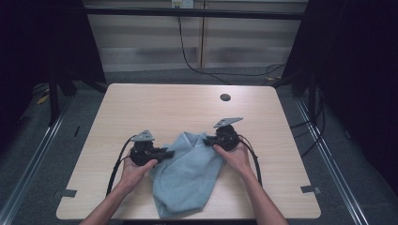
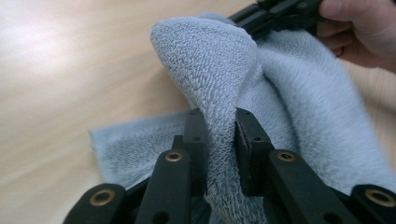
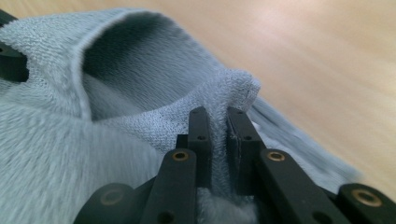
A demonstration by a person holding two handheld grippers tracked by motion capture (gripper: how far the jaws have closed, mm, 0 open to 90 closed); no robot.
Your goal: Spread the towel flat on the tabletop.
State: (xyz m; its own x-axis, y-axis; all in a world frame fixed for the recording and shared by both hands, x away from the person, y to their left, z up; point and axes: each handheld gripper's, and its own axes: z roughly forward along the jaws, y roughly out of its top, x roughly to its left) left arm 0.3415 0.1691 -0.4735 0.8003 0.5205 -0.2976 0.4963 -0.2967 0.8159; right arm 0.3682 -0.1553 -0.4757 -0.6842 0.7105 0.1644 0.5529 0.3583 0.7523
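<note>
The left tool [image 2: 219,140] is clenched on a raised fold of the grey-blue towel [image 1: 187,176], its jaws nearly together with terry pinched between them. The right tool [image 3: 218,140] likewise grips the towel's upper edge. The towel lies crumpled on the table [image 1: 155,105], reaching its near edge.

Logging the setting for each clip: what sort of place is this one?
Probably a lab-style recording station, not a home: a bare wooden table with a cable hole, dark curtains at both sides, and loose cables on the grey floor.
</note>
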